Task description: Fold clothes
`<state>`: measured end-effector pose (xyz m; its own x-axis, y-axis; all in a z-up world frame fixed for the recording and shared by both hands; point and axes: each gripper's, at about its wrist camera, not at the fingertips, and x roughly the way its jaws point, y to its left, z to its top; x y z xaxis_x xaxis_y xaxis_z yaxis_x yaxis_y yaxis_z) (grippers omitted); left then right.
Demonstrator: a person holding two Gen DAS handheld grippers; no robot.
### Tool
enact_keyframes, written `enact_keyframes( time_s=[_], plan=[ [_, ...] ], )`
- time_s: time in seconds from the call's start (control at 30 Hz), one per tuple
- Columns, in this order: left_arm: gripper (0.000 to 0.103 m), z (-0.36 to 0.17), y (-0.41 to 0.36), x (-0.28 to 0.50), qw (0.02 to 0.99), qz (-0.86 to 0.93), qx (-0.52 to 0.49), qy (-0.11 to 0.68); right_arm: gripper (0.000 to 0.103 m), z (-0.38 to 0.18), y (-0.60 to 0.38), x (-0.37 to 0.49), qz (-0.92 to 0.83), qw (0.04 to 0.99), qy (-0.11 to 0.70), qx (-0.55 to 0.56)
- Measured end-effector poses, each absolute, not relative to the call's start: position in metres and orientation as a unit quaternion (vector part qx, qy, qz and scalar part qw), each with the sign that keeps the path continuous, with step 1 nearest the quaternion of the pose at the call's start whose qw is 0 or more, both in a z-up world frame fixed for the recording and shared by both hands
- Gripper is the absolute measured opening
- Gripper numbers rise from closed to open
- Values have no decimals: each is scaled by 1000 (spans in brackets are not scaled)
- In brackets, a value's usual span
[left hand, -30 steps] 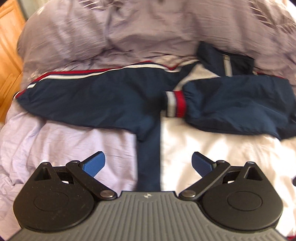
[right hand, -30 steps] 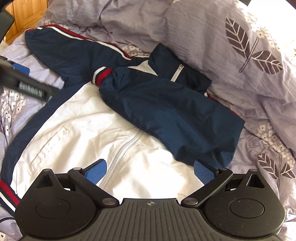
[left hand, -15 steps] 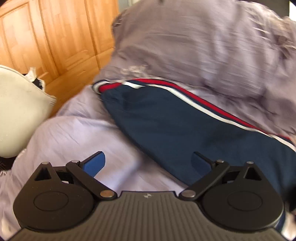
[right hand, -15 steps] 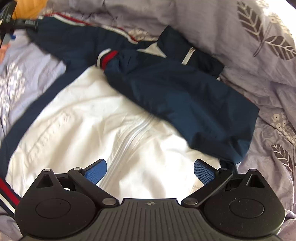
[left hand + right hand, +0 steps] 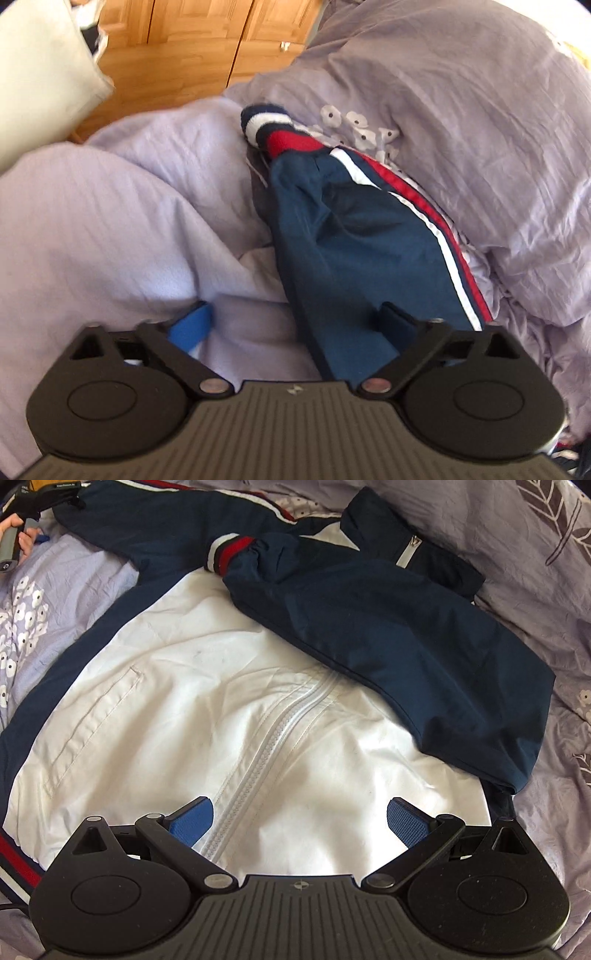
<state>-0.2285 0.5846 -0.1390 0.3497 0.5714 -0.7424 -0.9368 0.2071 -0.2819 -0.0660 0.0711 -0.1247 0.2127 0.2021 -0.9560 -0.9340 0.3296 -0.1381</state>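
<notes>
A white and navy zip jacket (image 5: pixel 221 686) lies front up on the bed. Its right navy sleeve (image 5: pixel 388 627) is folded across the chest, the striped cuff (image 5: pixel 225 555) near the middle. The left sleeve (image 5: pixel 351 229) stretches out over the lilac bedding, ending in a red, white and navy cuff (image 5: pixel 273 127). My left gripper (image 5: pixel 295 325) is open just above this sleeve, facing along it toward the cuff. My right gripper (image 5: pixel 299 818) is open over the white front near the zip (image 5: pixel 273 738), holding nothing. The left gripper (image 5: pixel 37 498) and a hand show at the top left of the right wrist view.
A rumpled lilac duvet (image 5: pixel 461 110) with flower and leaf prints banks up behind and to the right of the jacket. Wooden cupboard doors (image 5: pixel 192 40) stand past the bed's far left edge, with a pale cushion-like object (image 5: pixel 40 70) beside them.
My left gripper has swung left from the jacket's body along the outstretched sleeve to near its cuff. My right gripper has moved closer over the white front. Both stay open.
</notes>
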Motion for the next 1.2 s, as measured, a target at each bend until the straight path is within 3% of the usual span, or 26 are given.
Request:
enact_keyframes(
  time_s=[0.07, 0.2, 0.27, 0.33, 0.57, 0.77, 0.8, 0.87, 1.0, 1.1, 1.17, 1.2],
  plan=[
    [54, -137, 580, -226, 752, 510, -337, 248, 102, -126, 72, -66, 422, 669, 467, -396],
    [34, -132, 582, -223, 754, 516, -323, 246, 102, -128, 72, -66, 421, 667, 470, -397],
    [7, -122, 575, -222, 756, 520, -321, 232, 102, -127, 72, -66, 421, 667, 468, -399],
    [0, -107, 561, -212, 779, 509, -291, 221, 102, -126, 71, -65, 422, 669, 464, -399],
    [0, -66, 474, -144, 885, 347, -194, 242, 102, -121, 65, -61, 423, 675, 468, -381],
    [2, -58, 313, -76, 944, 104, -55, 308, 102, -118, 52, -58, 419, 682, 473, -368],
    [7, -60, 285, -67, 941, 65, -34, 332, 102, -117, 50, -57, 418, 683, 475, -365],
    [29, -75, 240, -52, 920, 10, 0, 393, 102, -118, 46, -54, 416, 684, 480, -360],
    [33, -106, 206, -42, 884, -9, 3, 467, 101, -121, 39, -47, 408, 686, 494, -344],
    [35, -101, 217, -53, 881, 4, -35, 471, 101, -115, 35, -39, 418, 698, 486, -319],
    [55, -88, 240, -72, 893, 22, -59, 446, 101, -102, 37, -32, 434, 720, 447, -306],
    [60, -82, 251, -82, 900, 41, -64, 430, 101, -95, 43, -30, 445, 732, 415, -306]
  ],
)
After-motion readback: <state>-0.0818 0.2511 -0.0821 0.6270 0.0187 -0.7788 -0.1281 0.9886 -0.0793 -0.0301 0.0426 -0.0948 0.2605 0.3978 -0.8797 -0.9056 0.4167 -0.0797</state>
